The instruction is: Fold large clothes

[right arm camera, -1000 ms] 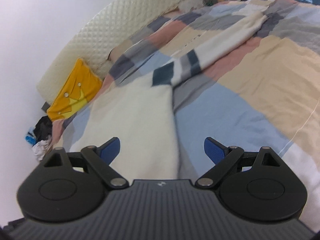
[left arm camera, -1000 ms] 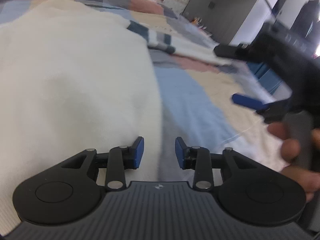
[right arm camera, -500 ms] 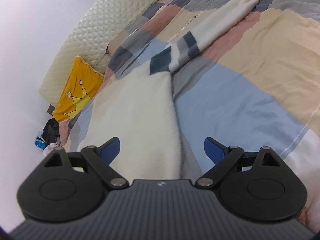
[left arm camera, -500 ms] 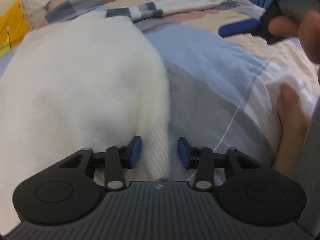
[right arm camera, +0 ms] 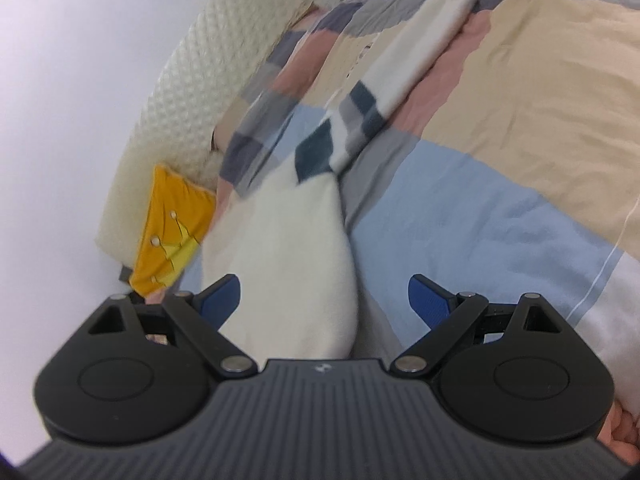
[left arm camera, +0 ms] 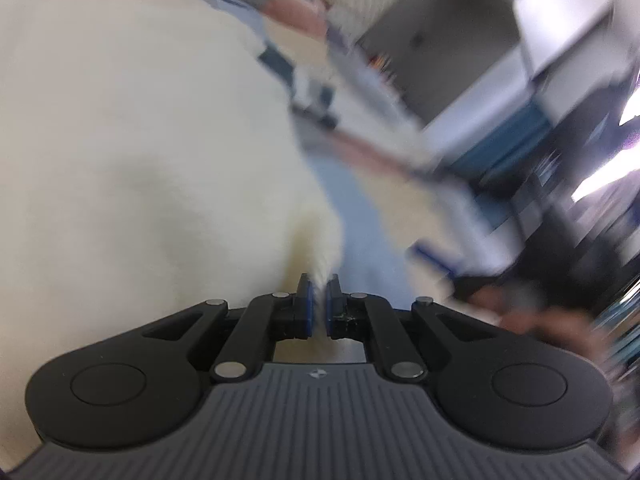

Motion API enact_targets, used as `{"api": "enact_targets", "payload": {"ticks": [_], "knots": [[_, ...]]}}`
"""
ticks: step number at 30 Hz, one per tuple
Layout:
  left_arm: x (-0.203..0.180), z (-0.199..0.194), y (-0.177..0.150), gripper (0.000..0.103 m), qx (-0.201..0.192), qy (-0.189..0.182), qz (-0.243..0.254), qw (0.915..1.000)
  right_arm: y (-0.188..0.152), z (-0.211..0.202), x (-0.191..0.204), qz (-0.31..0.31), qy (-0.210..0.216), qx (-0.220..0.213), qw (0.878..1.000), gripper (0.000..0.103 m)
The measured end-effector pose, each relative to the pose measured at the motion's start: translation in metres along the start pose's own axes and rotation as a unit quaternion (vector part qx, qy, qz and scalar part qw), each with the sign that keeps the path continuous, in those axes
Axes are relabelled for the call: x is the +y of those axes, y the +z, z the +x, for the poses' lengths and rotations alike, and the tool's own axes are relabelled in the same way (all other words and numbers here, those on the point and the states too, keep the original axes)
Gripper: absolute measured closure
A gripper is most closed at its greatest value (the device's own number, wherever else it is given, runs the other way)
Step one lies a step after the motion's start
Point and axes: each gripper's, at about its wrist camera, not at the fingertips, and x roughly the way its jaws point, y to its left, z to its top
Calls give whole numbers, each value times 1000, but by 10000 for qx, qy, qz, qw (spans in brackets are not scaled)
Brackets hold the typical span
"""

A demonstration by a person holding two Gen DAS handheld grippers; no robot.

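— What is your left gripper (left arm camera: 319, 312) doing?

— Its jaws are pinched on a fold at the edge of the fluffy cream-white knitted garment (left arm camera: 140, 140).

— And your right gripper (right arm camera: 325, 298)?

— Its jaws stand wide apart, holding nothing, above the garment's near end. The garment lies on the bed's pastel patchwork quilt (right arm camera: 520, 128), near a yellow crown-print cushion (right arm camera: 176, 228).

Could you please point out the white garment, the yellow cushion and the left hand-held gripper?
white garment (right arm camera: 292, 264), right wrist view, on its fluffy middle.
yellow cushion (right arm camera: 176, 228), right wrist view, on its front face near the crown print.
left hand-held gripper (left arm camera: 319, 312), left wrist view, between its blue fingertips, pinching cloth.
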Motion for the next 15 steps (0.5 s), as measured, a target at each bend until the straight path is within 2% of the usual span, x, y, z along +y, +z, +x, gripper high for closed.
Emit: {"api": "enact_targets", "payload": {"ticks": [4, 7, 11, 15], "knots": [[8, -11, 6, 96, -142, -805, -869, 9929, 1, -3, 0, -7, 55, -59, 10000, 10], [8, -3, 4, 96, -81, -1100, -1255, 9859, 2, -4, 1, -28, 69, -85, 9999, 10], [-3, 12, 1, 96, 51, -1024, -1204, 9874, 4, -4, -2, 29, 55, -83, 9999, 10], [-24, 33, -8, 96, 307, -775, -754, 9937, 4, -5, -4, 72, 24, -120, 9999, 10]]}}
